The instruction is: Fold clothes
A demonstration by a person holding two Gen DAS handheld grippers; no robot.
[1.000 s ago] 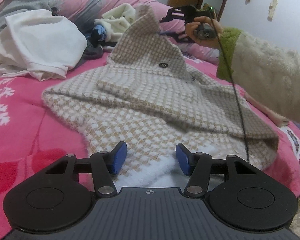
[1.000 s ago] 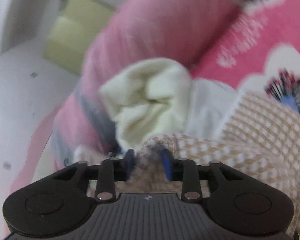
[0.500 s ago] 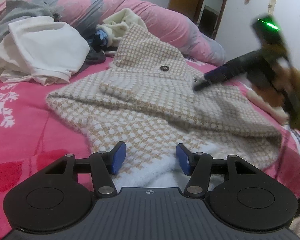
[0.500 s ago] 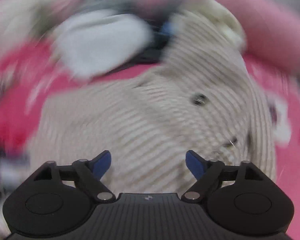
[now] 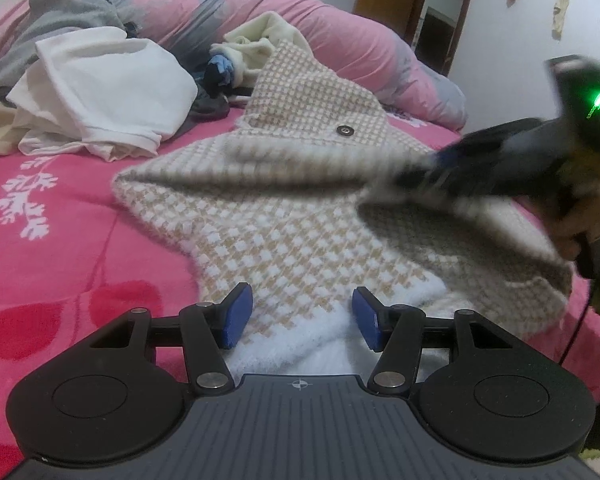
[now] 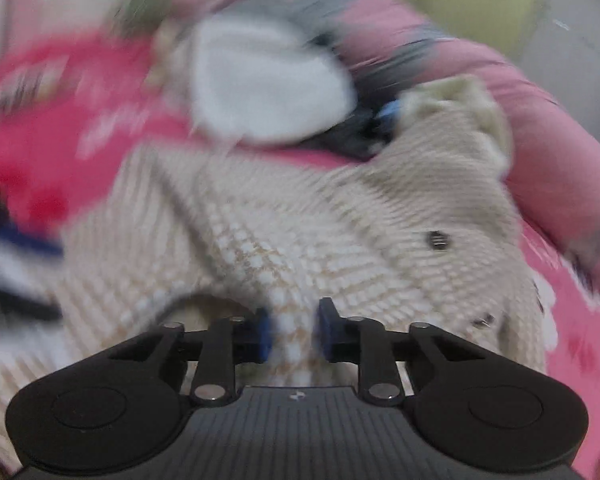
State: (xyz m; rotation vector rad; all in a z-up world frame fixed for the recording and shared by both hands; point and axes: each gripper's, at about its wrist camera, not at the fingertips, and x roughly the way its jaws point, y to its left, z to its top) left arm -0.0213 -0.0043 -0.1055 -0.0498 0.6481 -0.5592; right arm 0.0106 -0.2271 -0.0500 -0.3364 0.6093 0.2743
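From the left wrist view, the left tool (image 5: 302,316) hovers low over the near hem of a beige-and-white houndstooth jacket (image 5: 284,236) spread on a pink bed (image 5: 60,240), its blue pads standing apart with the fluffy white lining between them but not pressed. The jacket lies roughly in the middle of the bed, a metal snap button (image 5: 344,131) showing on its upper flap. To the right, the right tool (image 5: 424,172), blurred and gripped by a hand (image 5: 576,224), reaches into the jacket's right edge, where the cloth lifts in a fold. Behind the jacket sit a crumpled white garment (image 5: 108,88), a cream garment (image 5: 256,40) and a long pink-and-grey rolled quilt (image 5: 340,40). From the right wrist view, which is smeared by motion, the right tool (image 6: 294,334) has just been closing, and its blue pads are drawn close together with a ridge of the jacket's (image 6: 300,232) checked cloth pinched between them. The snap button (image 6: 437,239) lies to the right, and the white garment (image 6: 268,80) lies beyond on the bed (image 6: 40,148)
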